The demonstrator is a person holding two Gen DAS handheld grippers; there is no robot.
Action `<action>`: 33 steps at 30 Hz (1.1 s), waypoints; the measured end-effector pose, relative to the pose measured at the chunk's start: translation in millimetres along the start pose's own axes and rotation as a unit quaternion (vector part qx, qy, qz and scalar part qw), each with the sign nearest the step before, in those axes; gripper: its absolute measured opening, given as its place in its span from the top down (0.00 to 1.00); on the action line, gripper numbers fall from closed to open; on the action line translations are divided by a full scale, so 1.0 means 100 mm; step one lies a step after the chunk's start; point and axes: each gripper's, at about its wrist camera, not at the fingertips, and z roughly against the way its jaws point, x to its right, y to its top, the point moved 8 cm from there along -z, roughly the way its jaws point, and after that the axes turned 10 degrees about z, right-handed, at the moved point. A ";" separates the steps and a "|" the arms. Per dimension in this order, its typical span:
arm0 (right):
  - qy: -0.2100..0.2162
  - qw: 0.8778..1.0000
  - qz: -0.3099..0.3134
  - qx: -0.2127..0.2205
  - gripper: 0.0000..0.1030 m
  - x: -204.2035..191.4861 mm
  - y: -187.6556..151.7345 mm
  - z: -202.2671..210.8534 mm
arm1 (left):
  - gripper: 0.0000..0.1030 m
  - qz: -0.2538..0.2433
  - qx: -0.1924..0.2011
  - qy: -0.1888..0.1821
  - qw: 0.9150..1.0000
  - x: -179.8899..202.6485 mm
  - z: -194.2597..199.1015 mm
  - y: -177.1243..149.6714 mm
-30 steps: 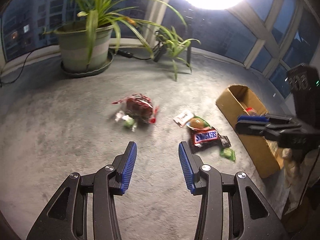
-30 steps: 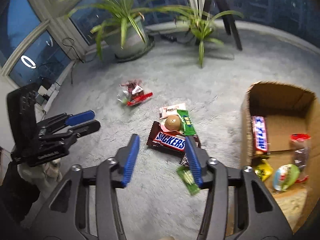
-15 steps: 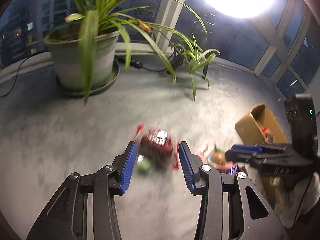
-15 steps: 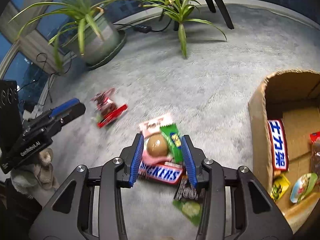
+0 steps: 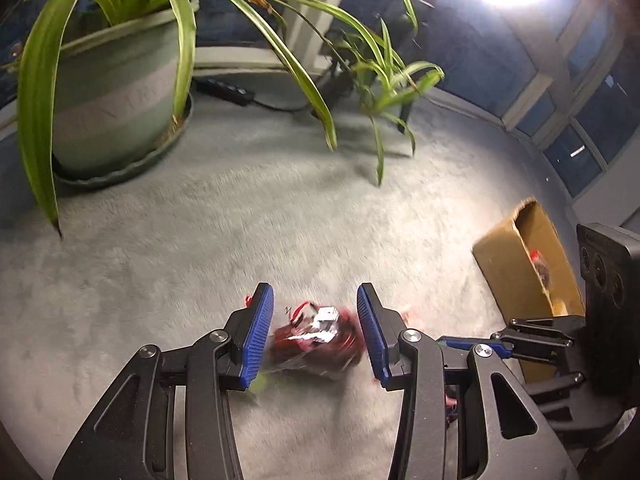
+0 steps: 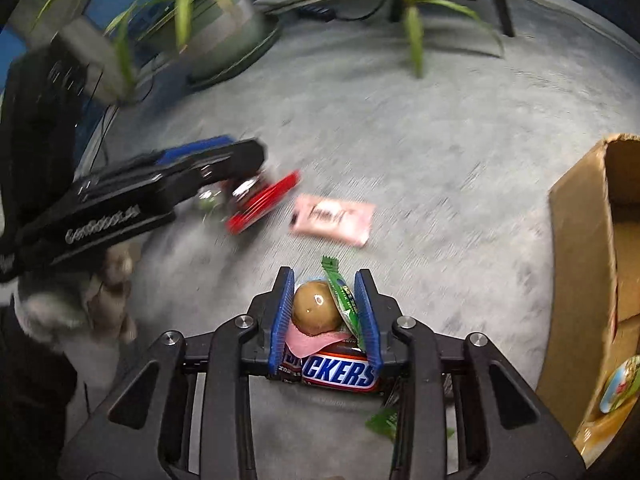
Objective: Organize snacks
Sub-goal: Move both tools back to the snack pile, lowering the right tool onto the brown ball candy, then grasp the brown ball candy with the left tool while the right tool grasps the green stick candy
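Note:
My left gripper hangs low over the grey carpet with a blurred red snack packet between its blue pads, which stand a little off it on each side. In the right wrist view my right gripper is closing. Its pads touch a brown egg-shaped snack and a green packet, which lie on a pink wrapper over a Snickers bar. The left gripper shows there over the red packet. A pink packet lies flat between the two piles.
An open cardboard box with several snacks stands at the right, also seen as the box. A big potted plant, a smaller plant and a power strip sit by the windows. Another green packet lies under my right gripper.
Both grippers came forward and down onto their piles. The red packet now lies between the left pads. The right jaws have narrowed around the brown egg snack and green packet.

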 end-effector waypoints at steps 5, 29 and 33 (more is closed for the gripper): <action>0.018 1.000 0.021 0.010 0.68 -0.15 -0.23 0.05 | 0.67 -0.021 0.007 0.003 1.000 0.08 0.11 -0.16; 0.000 0.998 0.032 0.049 0.60 -0.25 -0.89 0.59 | 0.71 -0.030 0.012 -0.016 0.999 0.19 0.54 -0.81; -0.029 0.998 0.037 0.038 0.60 -0.17 -0.88 0.54 | 0.71 -0.041 0.006 -0.034 0.999 0.35 0.55 -0.91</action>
